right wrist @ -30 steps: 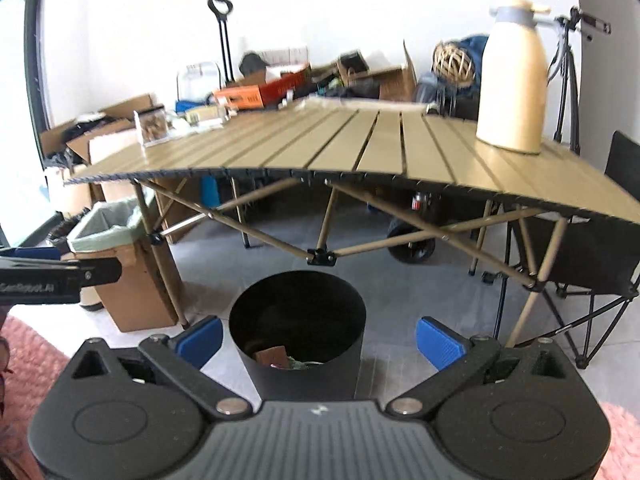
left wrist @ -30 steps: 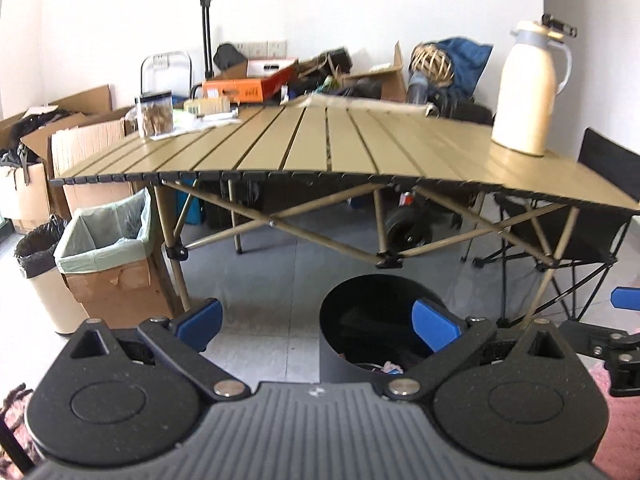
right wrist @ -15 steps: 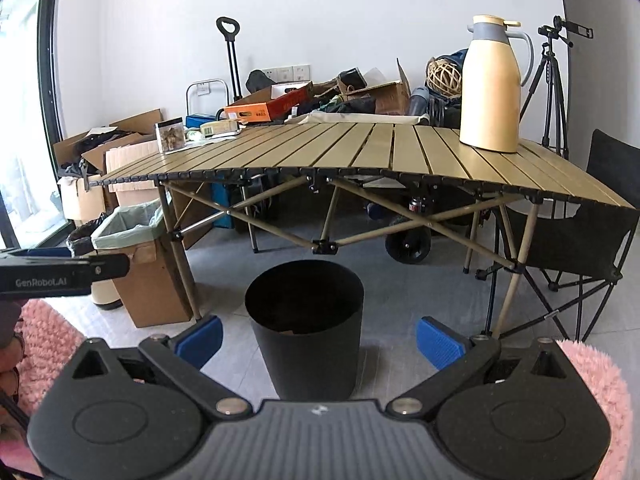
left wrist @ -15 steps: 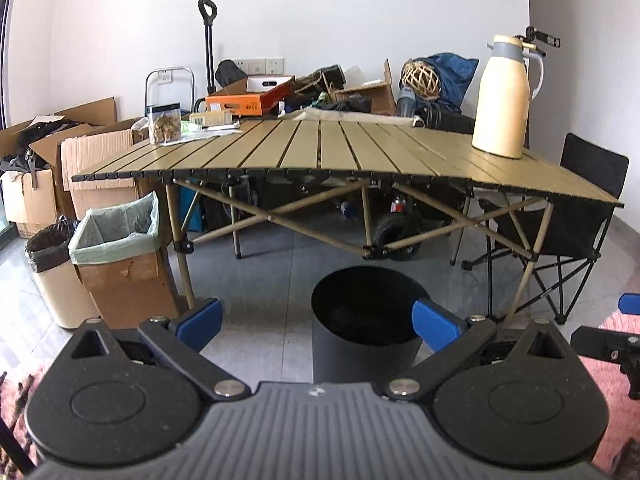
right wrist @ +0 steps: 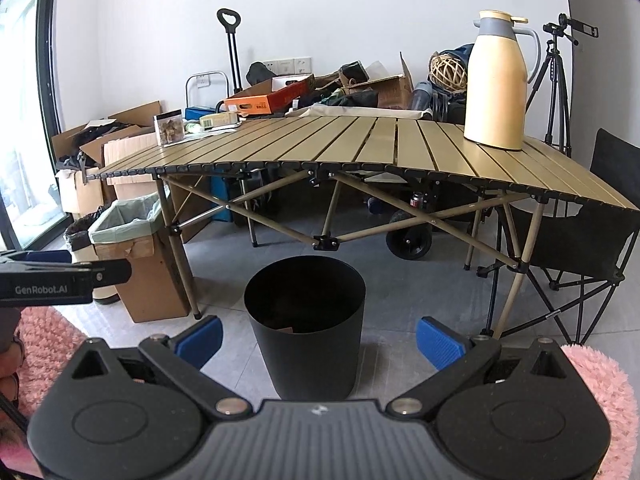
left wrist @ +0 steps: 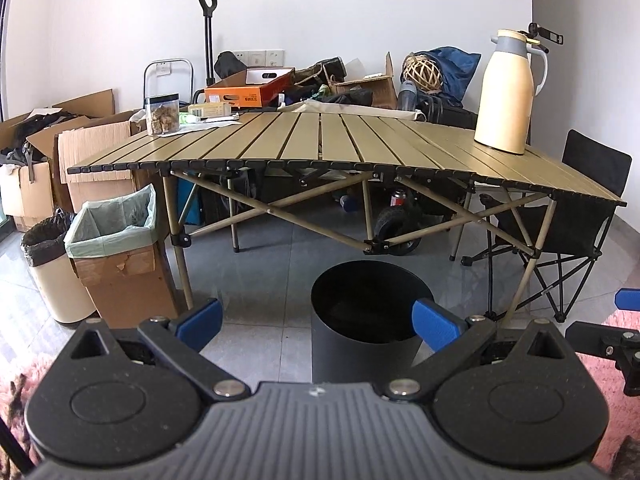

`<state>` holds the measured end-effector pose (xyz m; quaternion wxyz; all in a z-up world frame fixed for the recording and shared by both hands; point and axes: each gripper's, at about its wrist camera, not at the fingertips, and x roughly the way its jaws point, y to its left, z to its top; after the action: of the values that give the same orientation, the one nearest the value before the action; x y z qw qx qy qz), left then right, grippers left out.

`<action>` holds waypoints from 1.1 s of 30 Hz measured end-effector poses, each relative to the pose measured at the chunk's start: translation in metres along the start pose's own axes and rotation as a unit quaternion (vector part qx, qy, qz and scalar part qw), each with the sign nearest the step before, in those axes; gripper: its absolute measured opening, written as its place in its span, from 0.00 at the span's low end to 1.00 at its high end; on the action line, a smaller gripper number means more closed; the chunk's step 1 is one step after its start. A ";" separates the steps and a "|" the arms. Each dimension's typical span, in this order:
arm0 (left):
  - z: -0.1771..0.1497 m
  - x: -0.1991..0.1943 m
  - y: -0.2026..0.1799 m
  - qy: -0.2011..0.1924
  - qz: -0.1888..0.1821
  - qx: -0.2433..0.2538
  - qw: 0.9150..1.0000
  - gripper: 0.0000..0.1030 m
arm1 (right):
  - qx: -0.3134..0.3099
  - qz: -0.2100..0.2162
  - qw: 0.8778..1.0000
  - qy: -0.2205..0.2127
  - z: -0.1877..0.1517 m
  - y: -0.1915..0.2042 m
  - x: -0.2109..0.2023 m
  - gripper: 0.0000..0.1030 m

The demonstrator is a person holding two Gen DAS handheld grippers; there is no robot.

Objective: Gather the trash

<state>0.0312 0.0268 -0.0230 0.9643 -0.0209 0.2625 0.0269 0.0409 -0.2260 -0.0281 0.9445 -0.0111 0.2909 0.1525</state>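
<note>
Held both blue-padded grippers, left [left wrist: 316, 322] and right [right wrist: 318, 338], spread wide and empty above a round black plastic bin [right wrist: 306, 320] on grey floor tiles, before a slatted olive folding table [right wrist: 360, 152] bearing a cream thermos jug [right wrist: 496, 80].

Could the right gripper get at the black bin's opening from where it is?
Probably yes: the right gripper is open and empty, the black bin stands straight ahead on bare floor, and nothing lies between them.
</note>
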 end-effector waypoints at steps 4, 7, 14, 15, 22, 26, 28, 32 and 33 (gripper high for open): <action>0.000 0.001 0.001 0.001 -0.001 -0.001 1.000 1.00 | -0.002 0.000 1.000 0.002 0.001 0.003 0.003 1.00; 0.000 0.001 0.001 0.000 -0.002 -0.001 1.000 1.00 | -0.003 -0.001 1.000 0.001 0.001 0.004 0.003 1.00; -0.001 0.003 0.000 0.000 -0.003 -0.002 1.000 1.00 | -0.004 -0.005 1.000 0.002 0.002 0.005 0.005 1.00; -0.002 0.003 0.000 0.000 -0.003 -0.002 1.000 1.00 | -0.004 -0.004 1.000 0.002 0.002 0.004 0.004 1.00; -0.001 0.003 -0.002 -0.002 -0.003 -0.002 1.000 1.00 | -0.004 -0.006 1.000 0.001 0.002 0.005 0.003 1.00; 0.000 0.002 -0.003 -0.003 -0.003 -0.001 1.000 1.00 | -0.004 -0.007 1.000 -0.001 0.003 0.004 0.001 1.00; 0.000 0.001 -0.003 -0.005 -0.003 -0.001 1.000 1.00 | -0.004 -0.007 1.000 -0.002 0.003 0.004 0.001 1.00; 0.001 0.000 -0.002 -0.007 -0.005 0.000 1.000 1.00 | -0.004 -0.008 1.000 -0.003 0.003 0.003 -0.001 1.00; 0.001 -0.001 -0.002 -0.008 -0.005 0.001 1.000 1.00 | -0.004 -0.008 1.000 -0.003 0.003 0.003 -0.001 1.00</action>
<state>0.0311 0.0244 -0.0217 0.9666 -0.0208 0.2547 0.0219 0.0411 -0.2225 -0.0251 0.9467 -0.0166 0.2869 0.1456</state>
